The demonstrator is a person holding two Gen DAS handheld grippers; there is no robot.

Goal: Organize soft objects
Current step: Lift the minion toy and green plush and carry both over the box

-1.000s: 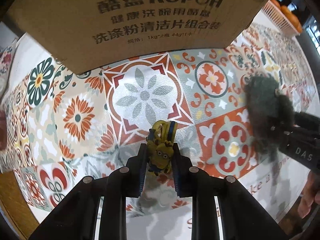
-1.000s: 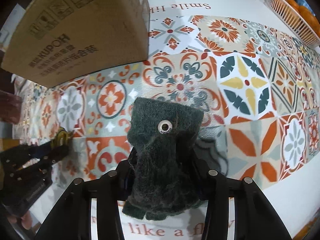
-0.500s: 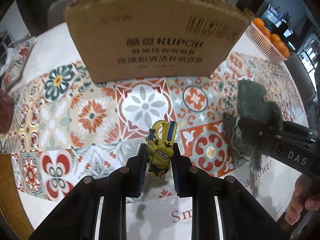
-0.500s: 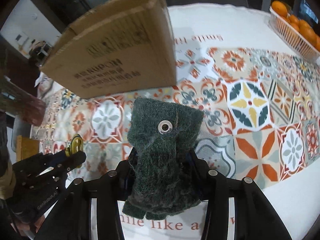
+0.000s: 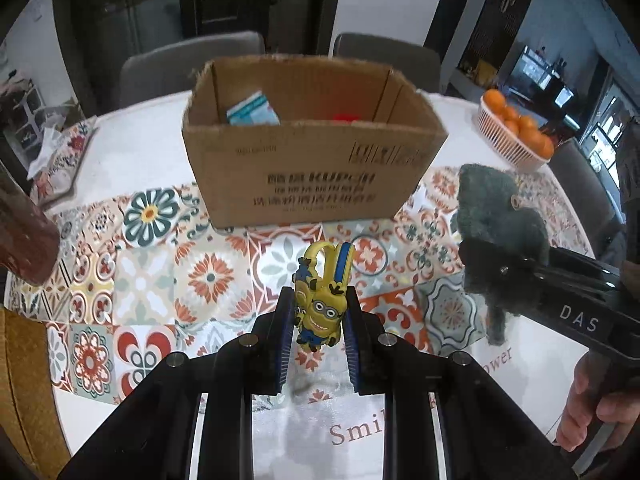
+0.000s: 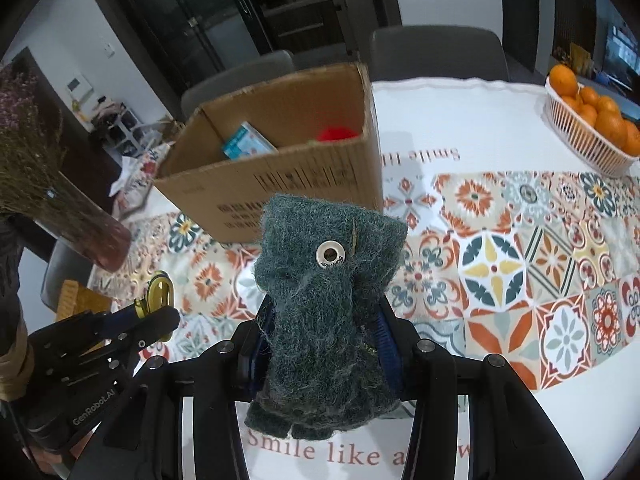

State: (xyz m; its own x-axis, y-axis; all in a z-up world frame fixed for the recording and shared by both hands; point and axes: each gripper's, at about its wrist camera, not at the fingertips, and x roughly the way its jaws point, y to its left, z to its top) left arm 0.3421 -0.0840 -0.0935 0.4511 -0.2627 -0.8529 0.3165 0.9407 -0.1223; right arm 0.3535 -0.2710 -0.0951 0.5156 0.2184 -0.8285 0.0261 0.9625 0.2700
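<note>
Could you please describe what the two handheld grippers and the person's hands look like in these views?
Both grippers are matte black with silver screws and blue-padded fingers. The right gripper bears white "DAS" lettering; the left gripper reads "GenRobot.AI". A bare hand grips the right handle. No cables show.

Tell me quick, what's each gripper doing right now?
Left gripper: closed on the yellow rubber minion keychain.
Right gripper: closed on the dark green fuzzy wool glove.
</note>
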